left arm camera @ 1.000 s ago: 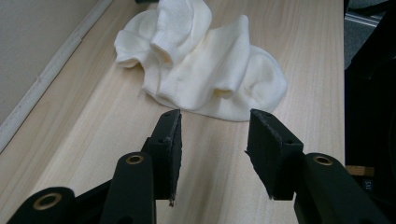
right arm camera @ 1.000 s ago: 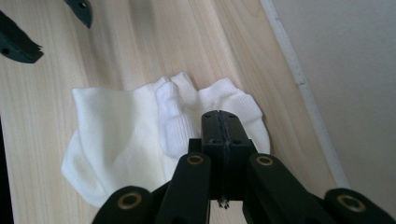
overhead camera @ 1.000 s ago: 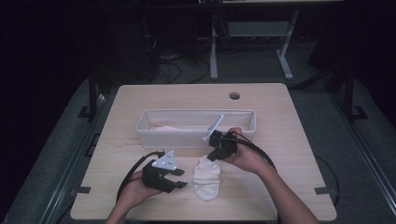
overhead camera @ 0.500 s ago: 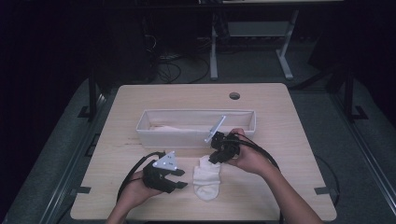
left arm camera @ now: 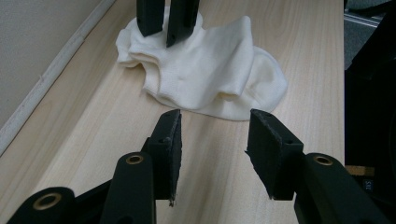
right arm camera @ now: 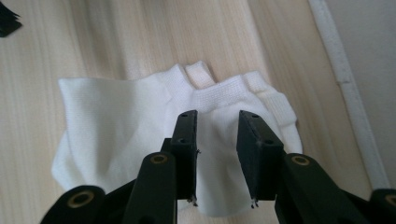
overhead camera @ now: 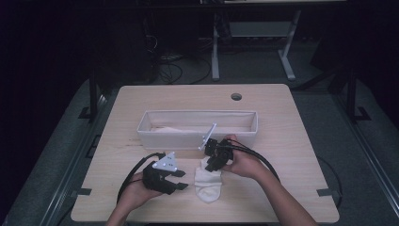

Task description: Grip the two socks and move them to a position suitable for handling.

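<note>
The right gripper (overhead camera: 212, 165) has just parted its jaws over the white sock (overhead camera: 208, 184), gripping nothing, while the half-open, empty left gripper (overhead camera: 181, 181) waits beside it; closing shallow could snag one layer.

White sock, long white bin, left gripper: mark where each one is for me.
white sock (overhead camera: 208, 184): high view, middle of the fabric.
long white bin (overhead camera: 188, 139): high view, near wall.
left gripper (left arm camera: 214, 140): left gripper view, midway between its fingers, which stand apart short of the sock.
</note>
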